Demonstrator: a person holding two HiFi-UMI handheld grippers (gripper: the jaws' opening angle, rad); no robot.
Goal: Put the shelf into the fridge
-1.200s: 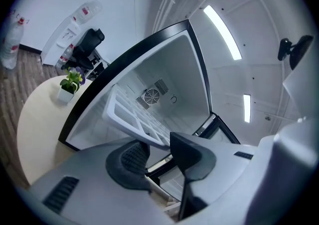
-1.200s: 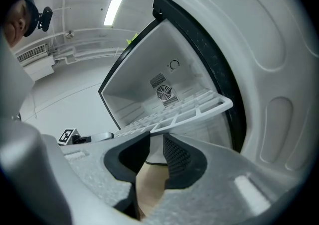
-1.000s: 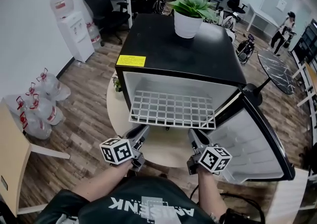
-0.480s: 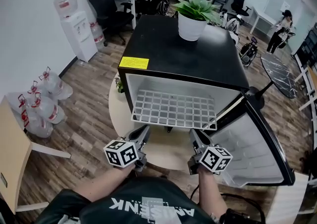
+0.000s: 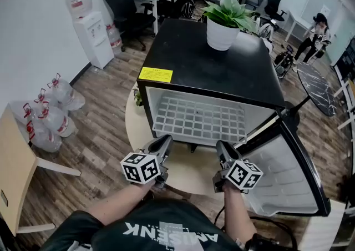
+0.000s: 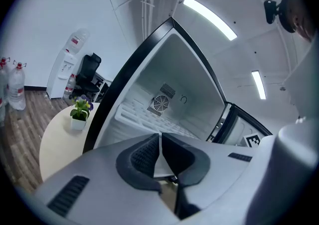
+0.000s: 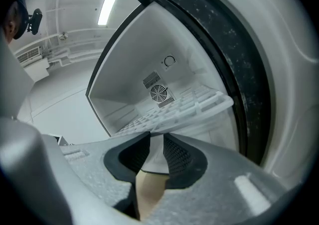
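The white grid shelf [image 5: 199, 119] lies level inside the open black mini fridge [image 5: 216, 72], its front edge near the fridge mouth. My left gripper [image 5: 165, 143] hovers just in front of the shelf's left front corner. Its jaws have just been closing and now stand shut with nothing between them; the left gripper view shows the shelf [image 6: 144, 117] beyond the meeting pads [image 6: 144, 154]. My right gripper [image 5: 222, 149] is open below the shelf's right front edge. In the right gripper view the shelf [image 7: 189, 107] sits past the parted pads [image 7: 177, 157], untouched.
The fridge stands on a round beige table [image 5: 138, 127], its door [image 5: 288, 172] swung open to the right. A potted plant [image 5: 224, 22] sits on top, a small one [image 5: 137, 97] beside the fridge. Water bottles [image 5: 47, 114] and a dispenser [image 5: 91, 28] stand left.
The shelf has slid from sticking well out of the fridge to lying almost fully inside. Both grippers followed it forward, and the left jaws went from open to shut.
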